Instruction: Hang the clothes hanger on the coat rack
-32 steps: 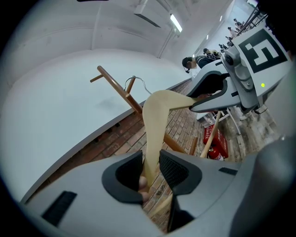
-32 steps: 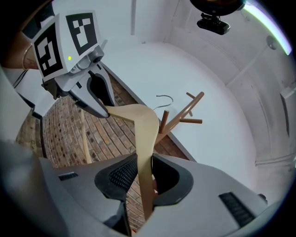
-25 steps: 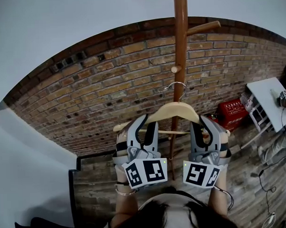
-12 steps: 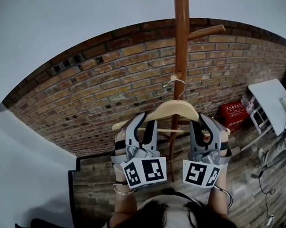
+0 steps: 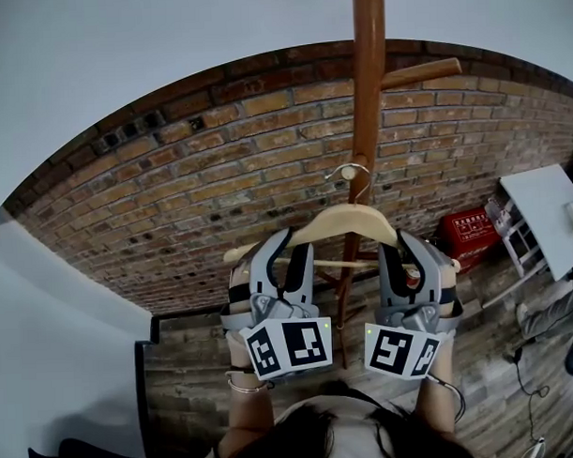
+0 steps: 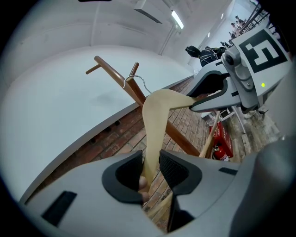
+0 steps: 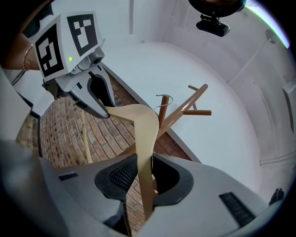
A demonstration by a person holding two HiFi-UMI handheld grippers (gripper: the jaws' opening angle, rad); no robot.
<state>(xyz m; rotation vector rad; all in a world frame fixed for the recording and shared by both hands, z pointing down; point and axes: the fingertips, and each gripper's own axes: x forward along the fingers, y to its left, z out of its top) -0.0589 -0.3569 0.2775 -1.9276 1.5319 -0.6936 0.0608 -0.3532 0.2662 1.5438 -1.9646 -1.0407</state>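
So we are midway: the left tongs (image 5: pixel 289 251) and the right tongs (image 5: pixel 407 252) each clench one shoulder of the clothes hanger (image 5: pixel 347 221), held up just before the coat rack (image 5: pixel 368 89). Its hook (image 5: pixel 352 171) rests on no peg (image 5: pixel 422 73) yet; the hanging itself remains.

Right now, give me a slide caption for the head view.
Left gripper and right gripper clamp the wooden hanger by its arms, hook near the coat rack pole.

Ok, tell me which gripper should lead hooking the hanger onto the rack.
Right, marginally. Both the left gripper and right gripper clamp the hanger, but the long peg of the coat rack juts out on the right's side of the hook.
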